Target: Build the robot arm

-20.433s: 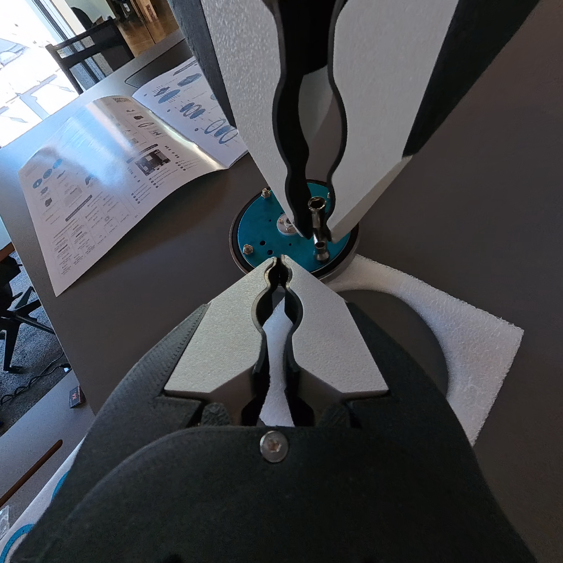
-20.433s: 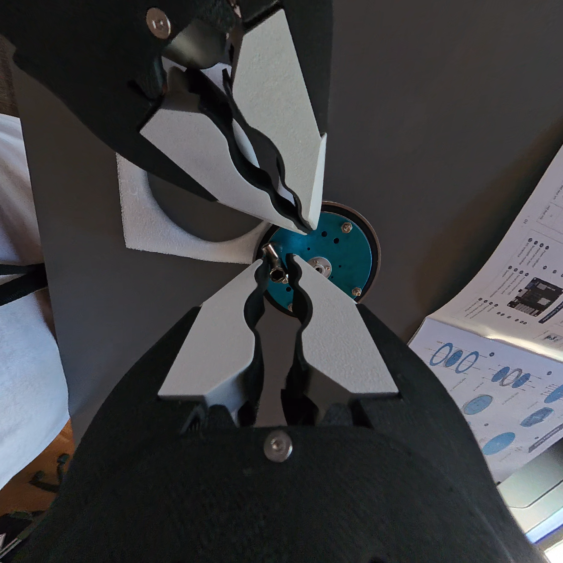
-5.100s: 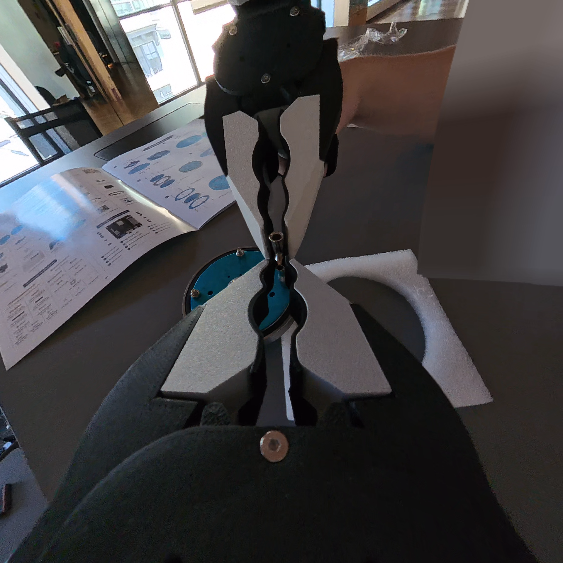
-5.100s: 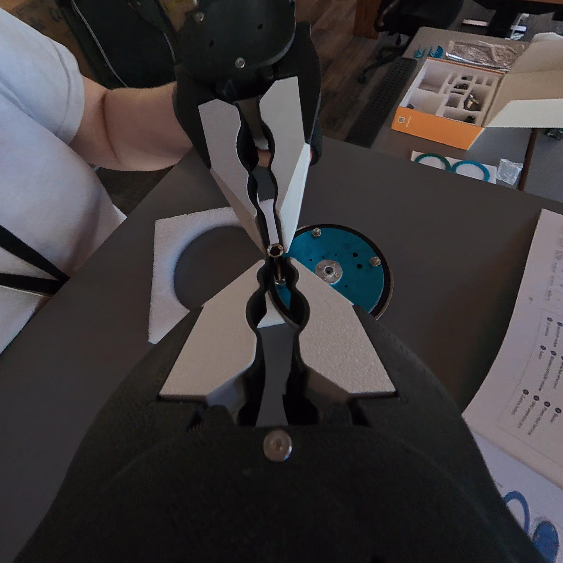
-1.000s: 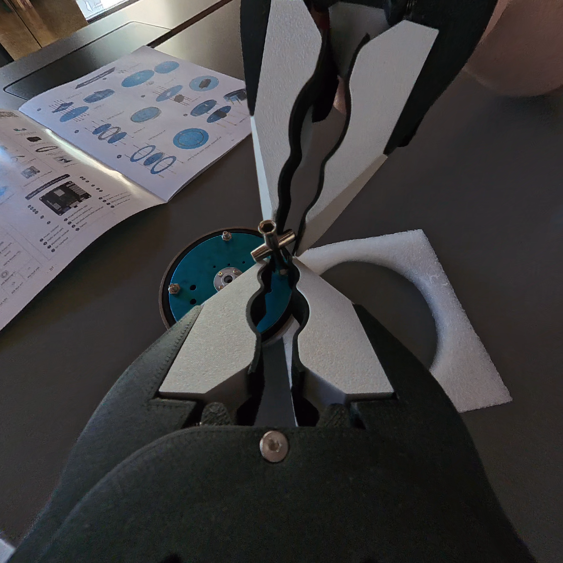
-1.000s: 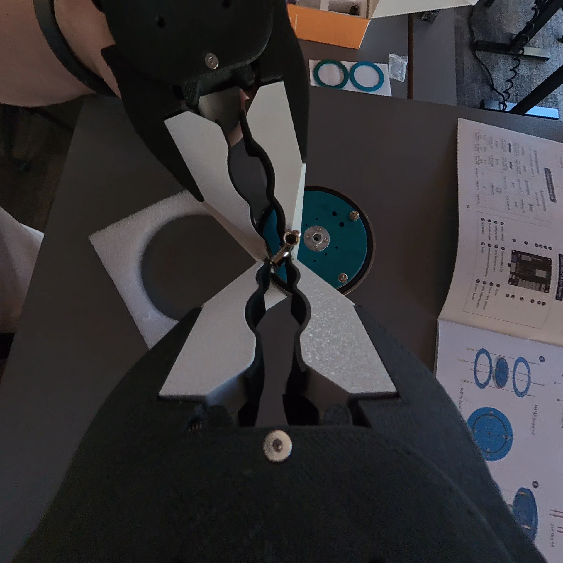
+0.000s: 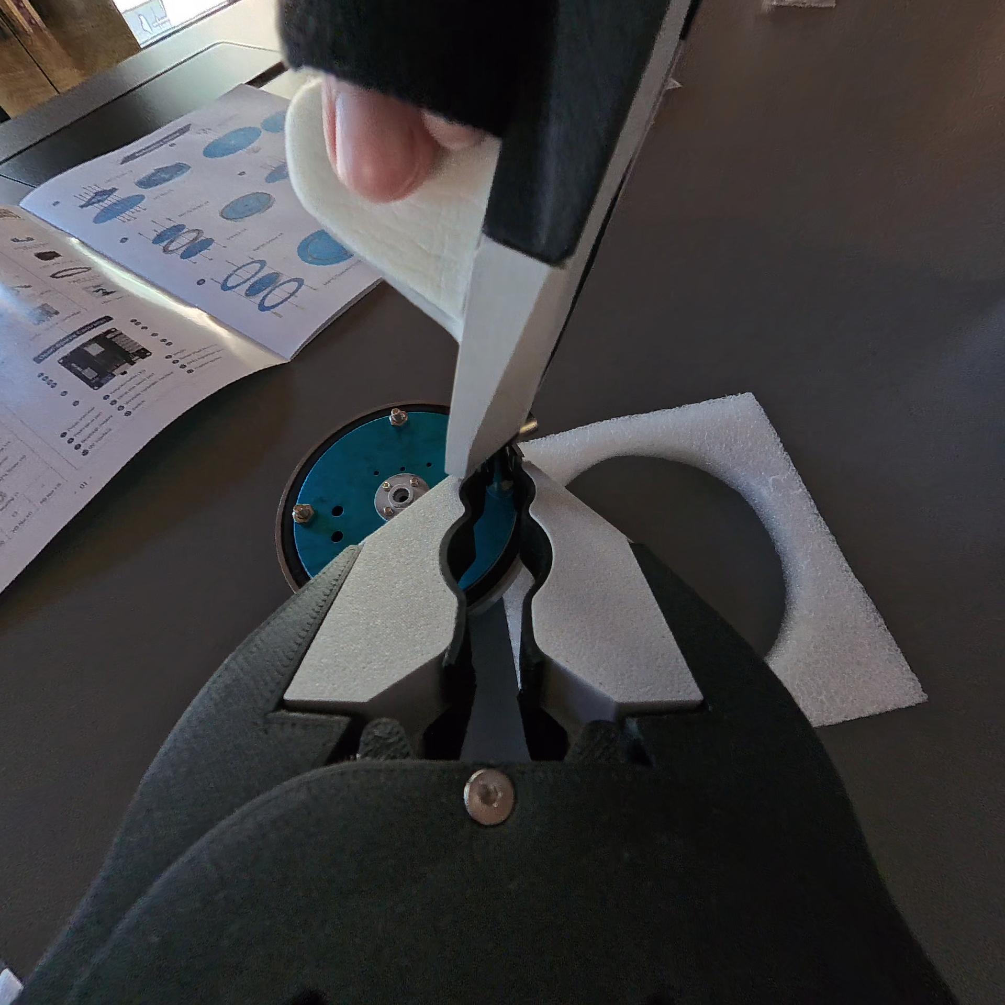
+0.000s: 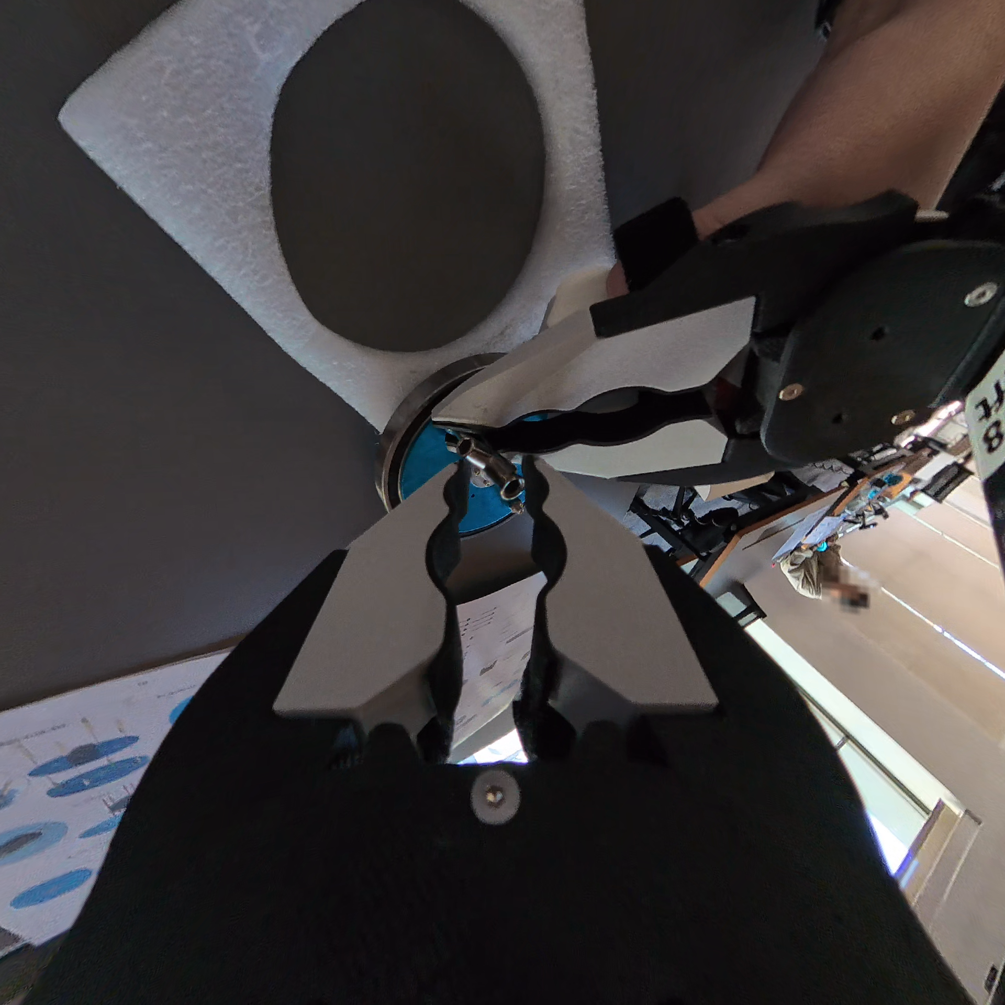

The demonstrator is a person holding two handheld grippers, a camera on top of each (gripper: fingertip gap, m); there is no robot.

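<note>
Where the two grippers meet, a small silver metal tool with crossed arms is held just above a round blue disc. The disc is set in a dark ring and is laid flat on the dark table. Three small nuts and a silver hub in the middle can be seen on its top.

The left gripper is pointed at the near edge of the disc. Its jaws are drawn in close, and one arm of the tool seems to be pinched between the tips. This is seen best from the right wrist view, where the tool sticks out from those tips.

The right gripper is brought in from the other side, tip to tip with the left one. Its jaws are parted a little, and the tool is placed in the gap. It cannot be told if the tool is squeezed by them or only touched.

A fingertip is pressed on a white pad at the back of the right gripper.

A white foam sheet with a big round hole is laid just beside the disc, with one corner touching its rim. An open booklet with blue drawings is spread on the table on the other side of the disc.
</note>
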